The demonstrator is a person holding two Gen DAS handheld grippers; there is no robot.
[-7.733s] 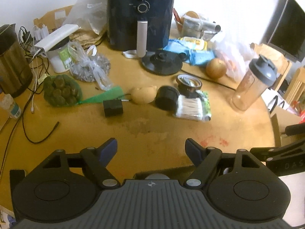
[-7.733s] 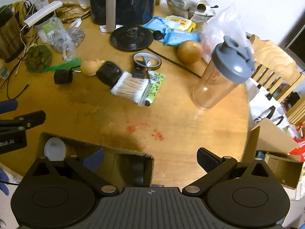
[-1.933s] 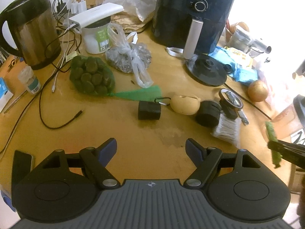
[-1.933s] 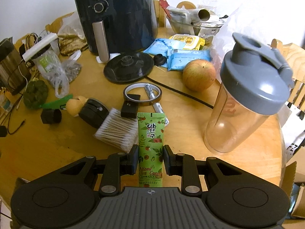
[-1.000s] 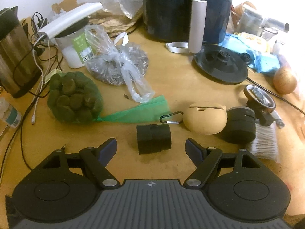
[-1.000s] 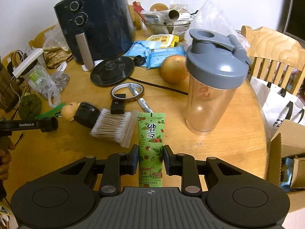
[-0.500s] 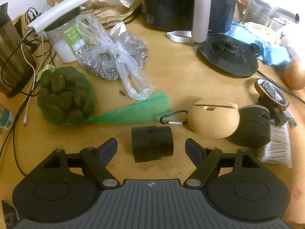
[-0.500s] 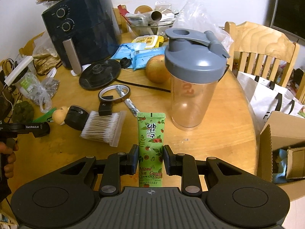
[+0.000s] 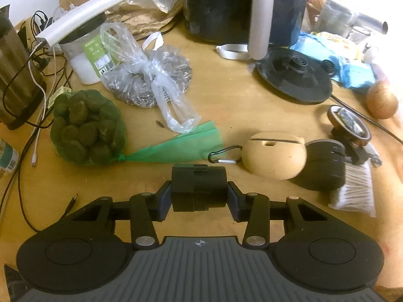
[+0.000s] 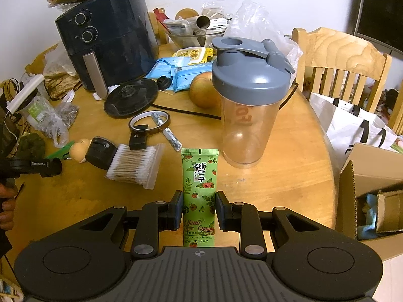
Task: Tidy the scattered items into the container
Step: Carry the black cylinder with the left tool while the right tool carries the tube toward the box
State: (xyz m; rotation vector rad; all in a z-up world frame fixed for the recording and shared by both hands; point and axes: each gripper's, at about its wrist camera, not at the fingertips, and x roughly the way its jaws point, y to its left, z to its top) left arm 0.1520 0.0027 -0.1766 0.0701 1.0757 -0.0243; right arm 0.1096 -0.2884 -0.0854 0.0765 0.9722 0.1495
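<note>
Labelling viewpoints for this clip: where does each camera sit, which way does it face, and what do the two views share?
Left wrist: on the left gripper, looking down along its fingers, which are closing around the black block on the table.
Right wrist: on the right gripper, facing down across the table toward the air fryer; fingers clamp the hand cream tube; a hand shows at left.
Shared: air fryer, cotton swabs, apple.
</note>
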